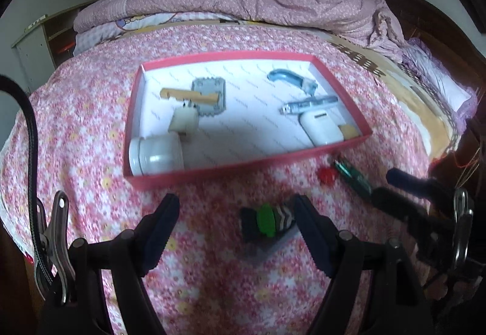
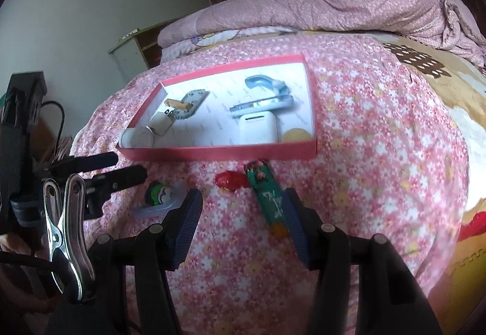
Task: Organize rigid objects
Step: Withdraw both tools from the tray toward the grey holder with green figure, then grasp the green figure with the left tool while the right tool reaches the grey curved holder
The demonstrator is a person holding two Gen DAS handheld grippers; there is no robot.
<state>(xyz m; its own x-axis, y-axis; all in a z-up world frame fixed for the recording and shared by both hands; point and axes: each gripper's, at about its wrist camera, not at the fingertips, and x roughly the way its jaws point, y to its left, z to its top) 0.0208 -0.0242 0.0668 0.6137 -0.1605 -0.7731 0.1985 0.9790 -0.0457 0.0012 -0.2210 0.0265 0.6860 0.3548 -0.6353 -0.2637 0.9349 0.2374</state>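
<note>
Left wrist view: 1 red cardboard tray (image 1: 243,166) on floral bedsheet (image 1: 91,110), approx 8 items inside incl. white cylindrical jar (image 1: 156,152), white rounded case (image 1: 322,127), metal nail clipper (image 1: 309,104). Outside, 3 items: green-capped striped piece (image 1: 268,221), red plastic bit (image 1: 326,174), green lighter (image 2: 267,198). Left gripper (image 1: 235,231) fingers wide, nothing held; right gripper (image 2: 243,224) fingers half-spread, nothing held.

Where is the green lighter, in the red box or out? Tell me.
Out: the green lighter lies on the floral bedspread, in front of the red box.
</note>
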